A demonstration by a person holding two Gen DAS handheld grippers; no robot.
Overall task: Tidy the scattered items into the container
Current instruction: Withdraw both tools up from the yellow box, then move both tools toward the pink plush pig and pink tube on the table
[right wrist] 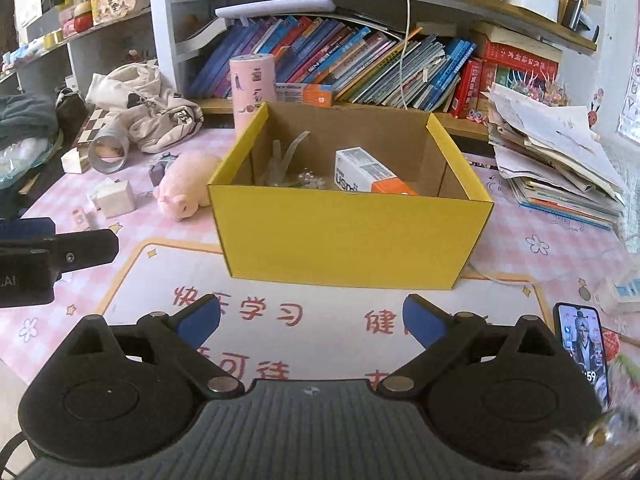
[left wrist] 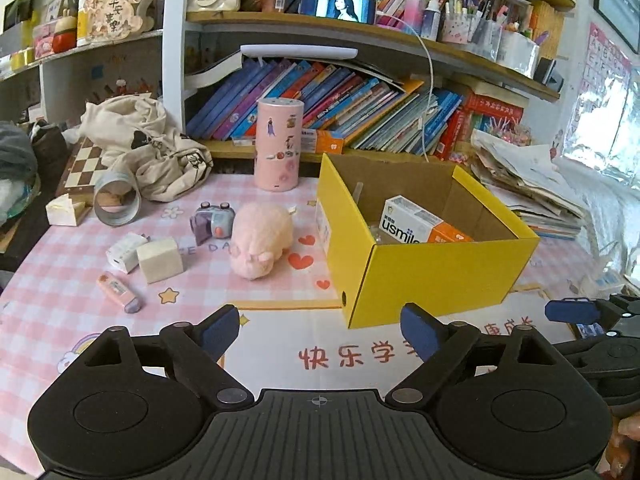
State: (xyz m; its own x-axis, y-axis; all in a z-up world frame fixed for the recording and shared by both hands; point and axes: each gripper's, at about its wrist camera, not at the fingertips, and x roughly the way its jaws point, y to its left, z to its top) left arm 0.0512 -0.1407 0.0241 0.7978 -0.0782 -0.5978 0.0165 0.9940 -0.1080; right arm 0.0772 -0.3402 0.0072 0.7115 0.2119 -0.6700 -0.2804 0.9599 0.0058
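Note:
A yellow cardboard box stands on the pink checked mat, holding a white and orange usmile carton and clear plastic bits. Left of it lie a pink plush pig, a small purple toy camera, two pale blocks, and a pink tube. My left gripper is open and empty, hovering in front of the box's near corner. My right gripper is open and empty, facing the box's front wall.
A tall pink canister, a tape roll, crumpled cloth and a chessboard sit at the back left. Bookshelves line the back. A paper stack lies right. A phone rests near the right gripper.

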